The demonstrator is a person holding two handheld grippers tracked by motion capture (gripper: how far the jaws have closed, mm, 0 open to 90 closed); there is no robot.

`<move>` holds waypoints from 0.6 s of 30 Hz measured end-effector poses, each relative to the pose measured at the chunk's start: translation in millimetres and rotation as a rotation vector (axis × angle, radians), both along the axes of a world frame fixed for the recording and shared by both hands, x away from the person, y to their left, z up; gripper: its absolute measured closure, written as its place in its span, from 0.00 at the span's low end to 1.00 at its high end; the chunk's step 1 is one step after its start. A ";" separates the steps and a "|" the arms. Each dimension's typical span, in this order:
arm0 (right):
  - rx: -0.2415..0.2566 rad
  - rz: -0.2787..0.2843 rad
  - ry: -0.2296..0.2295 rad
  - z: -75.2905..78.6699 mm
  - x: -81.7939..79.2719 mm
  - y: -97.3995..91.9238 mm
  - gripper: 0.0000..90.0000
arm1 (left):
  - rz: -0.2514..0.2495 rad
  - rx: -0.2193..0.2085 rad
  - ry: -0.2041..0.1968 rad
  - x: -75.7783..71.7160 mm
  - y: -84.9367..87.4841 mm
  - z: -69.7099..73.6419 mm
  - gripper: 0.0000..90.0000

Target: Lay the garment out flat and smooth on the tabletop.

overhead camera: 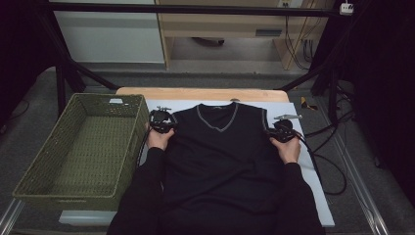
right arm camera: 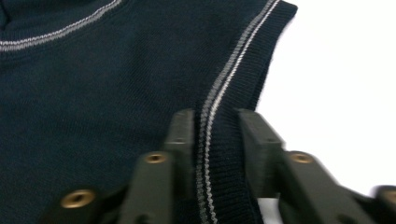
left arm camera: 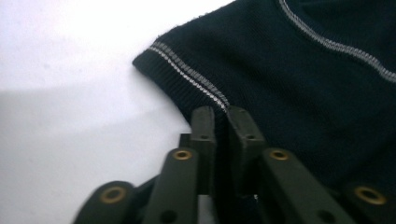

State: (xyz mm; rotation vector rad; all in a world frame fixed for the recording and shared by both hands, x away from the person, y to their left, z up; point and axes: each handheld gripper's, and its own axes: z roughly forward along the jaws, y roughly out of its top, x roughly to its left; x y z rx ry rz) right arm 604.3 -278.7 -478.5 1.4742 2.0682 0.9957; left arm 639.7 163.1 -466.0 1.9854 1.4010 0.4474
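Observation:
A black sleeveless V-neck vest (overhead camera: 220, 152) with grey trim lies flat on a white sheet (overhead camera: 315, 191), collar away from me. My left gripper (overhead camera: 163, 122) sits at the vest's left armhole. In the left gripper view its jaws (left arm camera: 221, 114) are pressed together on the ribbed armhole edge of the vest (left arm camera: 289, 84). At the right armhole is my right gripper (overhead camera: 283, 131). The right gripper view has those jaws (right arm camera: 217, 116) clamped on the striped rib band of the vest (right arm camera: 116, 84). Both forearms in black sleeves lie along the vest's sides.
A green woven basket (overhead camera: 88, 147) stands left of the sheet, close to my left hand. The wooden table edge (overhead camera: 200, 93) runs behind the collar. Black cables (overhead camera: 333, 166) trail off the right side onto the floor. A dark frame with struts stands behind the table.

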 end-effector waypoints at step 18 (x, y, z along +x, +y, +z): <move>-0.009 -0.014 -0.120 20.2 -18.9 -10.6 0.48 | 0.064 0.004 -0.103 4.0 12.5 44.6 0.36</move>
